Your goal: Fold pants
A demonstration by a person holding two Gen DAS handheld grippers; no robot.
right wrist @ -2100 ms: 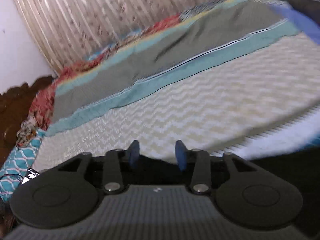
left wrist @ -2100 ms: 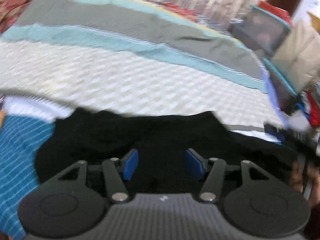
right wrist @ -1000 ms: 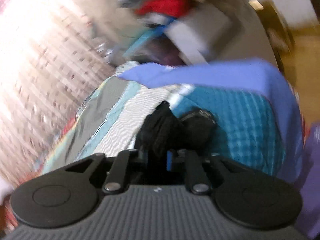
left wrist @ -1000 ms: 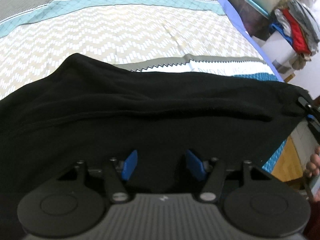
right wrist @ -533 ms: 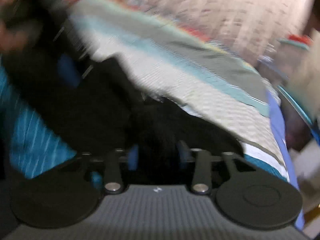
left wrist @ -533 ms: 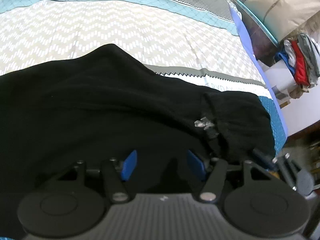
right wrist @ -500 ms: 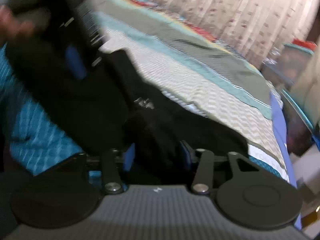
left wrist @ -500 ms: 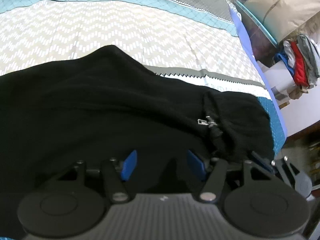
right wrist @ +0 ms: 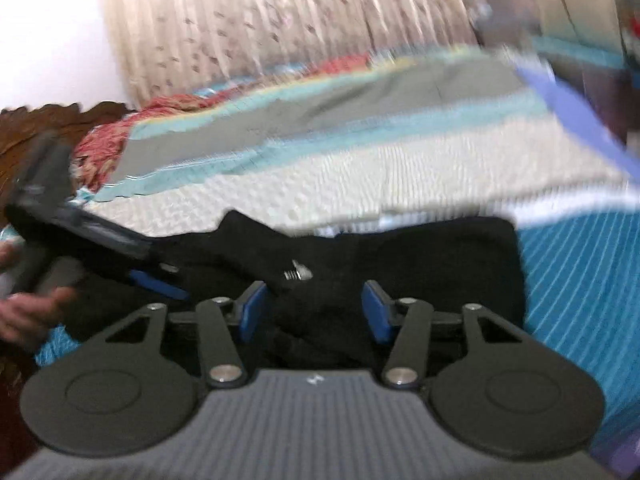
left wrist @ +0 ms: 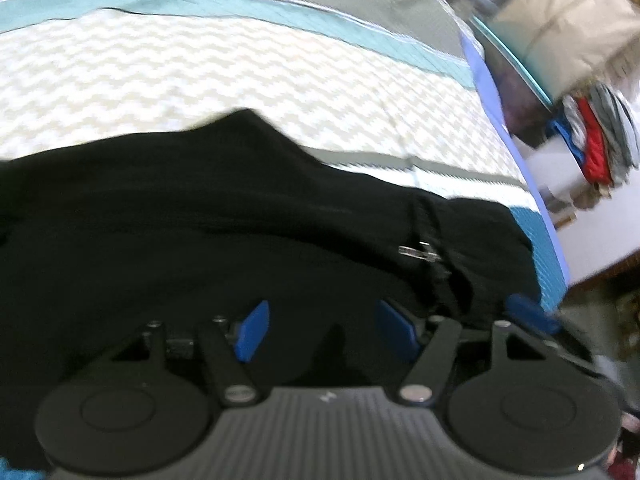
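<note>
Pants (left wrist: 208, 216), one pair only, black and of thick soft cloth, lie in a wide heap on the near part of the bed (left wrist: 168, 76), across the teal striped band and the pale zigzag band of the bedspread. On my right side the cloth is bunched into a rounded lump, and one small metal zipper pull (left wrist: 416, 250) shines at the seam there; I see the same pull (right wrist: 298, 274) from the right wrist camera. Both pictures are blurred, so finer folds I cannot read.

I count two claws. My left claw (left wrist: 326, 330) hangs over the black cloth with its blue pads (left wrist: 252, 330) apart; its jaws have just been opening, and I see nothing pressed between them. My right claw (right wrist: 314, 310) also stands released: its jaws have just been closing a little, black cloth lies between the pads (right wrist: 252, 308), but they do not press on it. In the right view the left claw (right wrist: 160, 284) comes in from the picture's left, with one hand (right wrist: 30, 312) under it.

Beyond the bed I see one curtain (right wrist: 288, 24) and one pile of clothes (left wrist: 596, 136).
</note>
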